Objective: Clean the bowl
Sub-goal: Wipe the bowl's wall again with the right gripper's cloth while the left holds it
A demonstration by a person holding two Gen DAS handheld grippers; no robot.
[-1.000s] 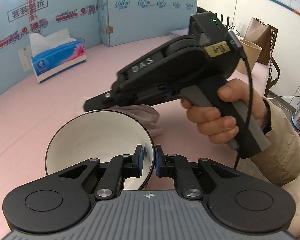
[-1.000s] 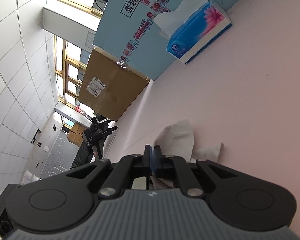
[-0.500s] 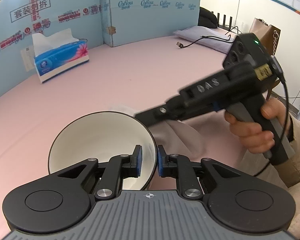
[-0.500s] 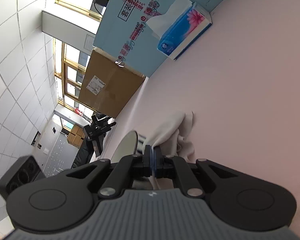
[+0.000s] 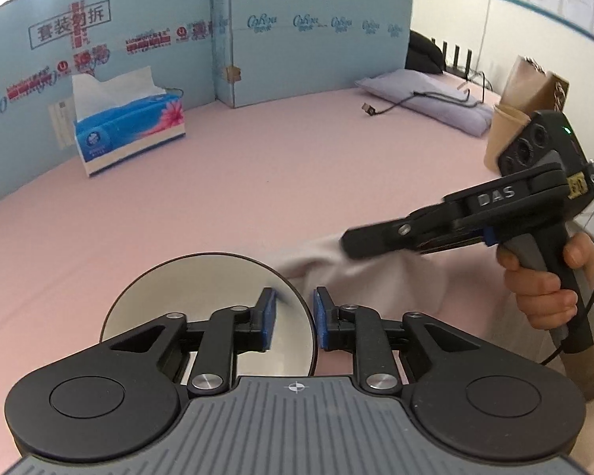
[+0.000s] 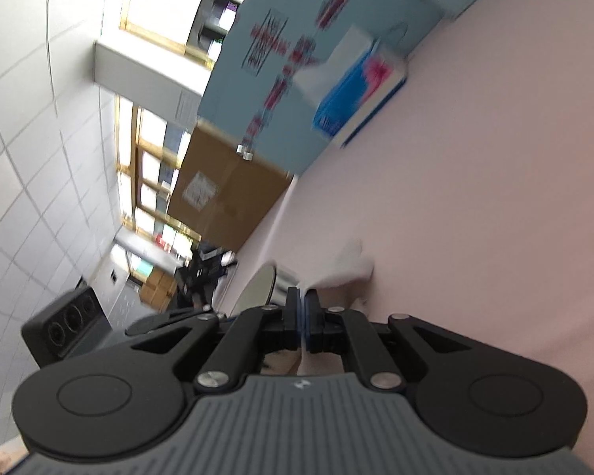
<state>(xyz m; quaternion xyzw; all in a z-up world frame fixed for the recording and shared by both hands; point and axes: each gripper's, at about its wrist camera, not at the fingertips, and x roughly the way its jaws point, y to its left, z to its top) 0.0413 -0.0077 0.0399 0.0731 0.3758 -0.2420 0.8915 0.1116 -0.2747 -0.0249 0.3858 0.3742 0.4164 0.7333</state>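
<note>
A white bowl with a dark rim sits low on the pink table. My left gripper straddles its right rim, one pad inside and one outside, the jaws slightly apart from the rim. My right gripper is shut on a pale cloth and holds it just right of the bowl. In the right wrist view the right gripper is closed, the cloth hangs ahead, and the bowl shows edge-on to the left.
A blue tissue box stands at the back left before blue foam panels. A folded lilac cloth with a cable lies at the back right. A brown paper cup stands at the right.
My right gripper has swung right and down with the cloth, away from above the bowl. My left gripper's pads have spread a little wider on the bowl's rim, and the bowl sits lower.
</note>
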